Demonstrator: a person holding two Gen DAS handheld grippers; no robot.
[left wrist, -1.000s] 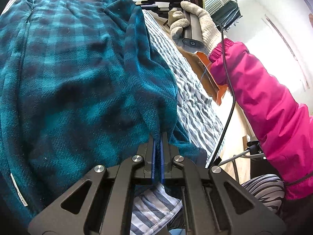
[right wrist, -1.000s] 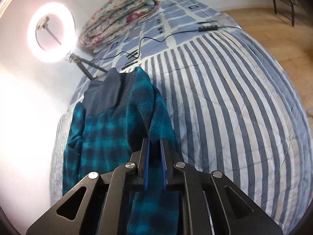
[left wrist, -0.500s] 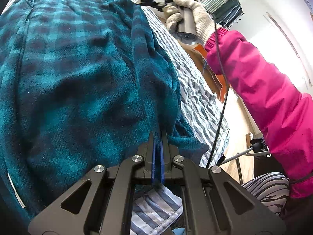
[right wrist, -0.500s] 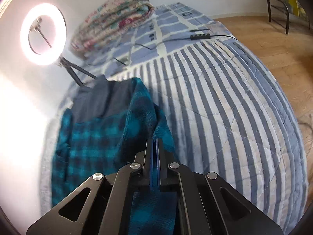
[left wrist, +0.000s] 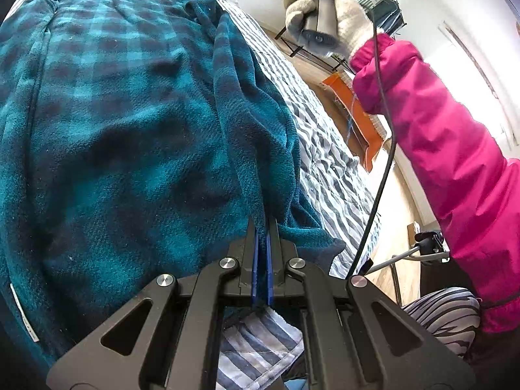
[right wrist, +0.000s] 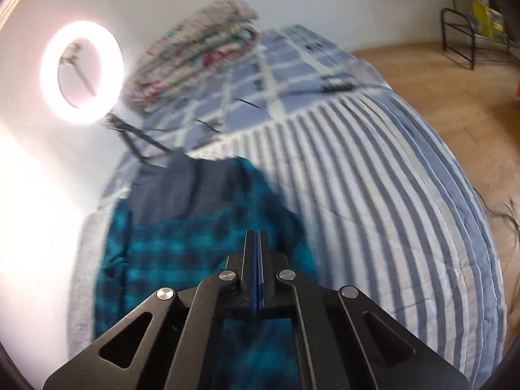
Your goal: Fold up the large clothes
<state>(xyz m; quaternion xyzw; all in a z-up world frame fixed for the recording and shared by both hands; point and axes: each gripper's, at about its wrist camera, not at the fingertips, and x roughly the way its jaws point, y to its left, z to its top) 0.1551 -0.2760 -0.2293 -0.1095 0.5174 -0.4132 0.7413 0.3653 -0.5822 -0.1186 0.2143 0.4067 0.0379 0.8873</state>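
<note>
Left gripper (left wrist: 262,227) clenched on the robe's (left wrist: 123,123) near right edge, right gripper (right wrist: 257,237) pinched flat on nothing (blurry view) above its collar end, robe lying lengthwise away along the bed (right wrist: 373,195).

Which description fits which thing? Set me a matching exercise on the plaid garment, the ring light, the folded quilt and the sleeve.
Things:
1. plaid garment
2. ring light
3. folded quilt
4. sleeve

Descriptions:
a. bright pink
b. floral, at the far end of the bed
c. teal with dark checks, spread out
d. glowing white

Pairs: 1-c; 2-d; 3-b; 4-a
</note>
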